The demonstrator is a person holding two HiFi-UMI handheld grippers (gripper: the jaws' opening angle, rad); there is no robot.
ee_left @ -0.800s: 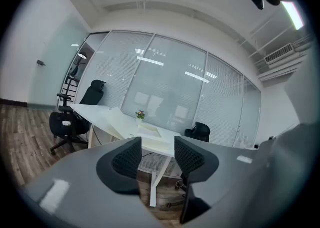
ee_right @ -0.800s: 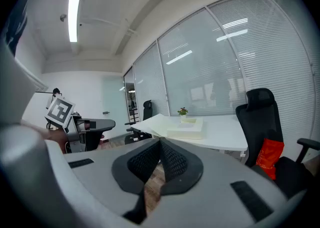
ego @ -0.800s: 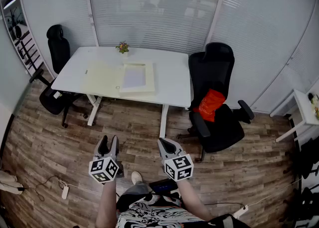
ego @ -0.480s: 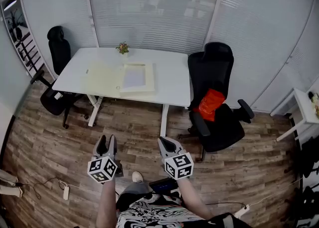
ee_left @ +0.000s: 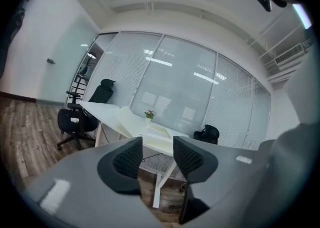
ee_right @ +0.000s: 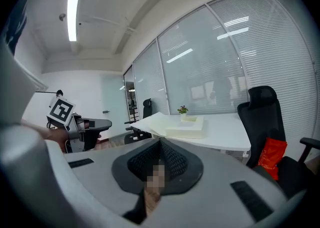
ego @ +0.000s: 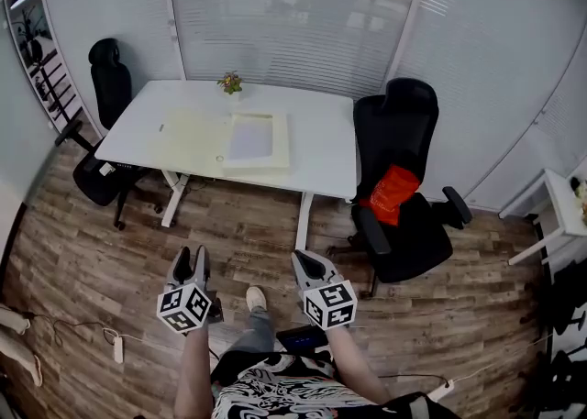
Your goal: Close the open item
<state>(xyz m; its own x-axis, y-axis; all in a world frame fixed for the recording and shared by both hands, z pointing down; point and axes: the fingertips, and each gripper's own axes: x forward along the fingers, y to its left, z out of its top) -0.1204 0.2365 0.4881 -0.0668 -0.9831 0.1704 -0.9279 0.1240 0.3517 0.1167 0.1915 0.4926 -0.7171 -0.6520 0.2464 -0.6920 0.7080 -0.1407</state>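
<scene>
On the table (ego: 321,147) at 12 o'clock, well apart from both grippers, the open box (ego: 255,144) is seen, lid (ego: 188,137) flat at its 9 o'clock, prob. light stiff card, best taken at the lid's outer edge; left gripper (ego: 190,257) spread & empty, right gripper (ego: 303,263) clenched on nothing.

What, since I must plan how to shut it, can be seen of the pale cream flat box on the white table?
The pale cream flat box looks like cardboard and lies open near the middle of the white table. In the head view its shallow square tray sits on the right and holds a paler, greyish-white lining. The lid is folded out flat to the left on the tabletop and seems joined along the tray's left edge. Only the table touches it.
</scene>
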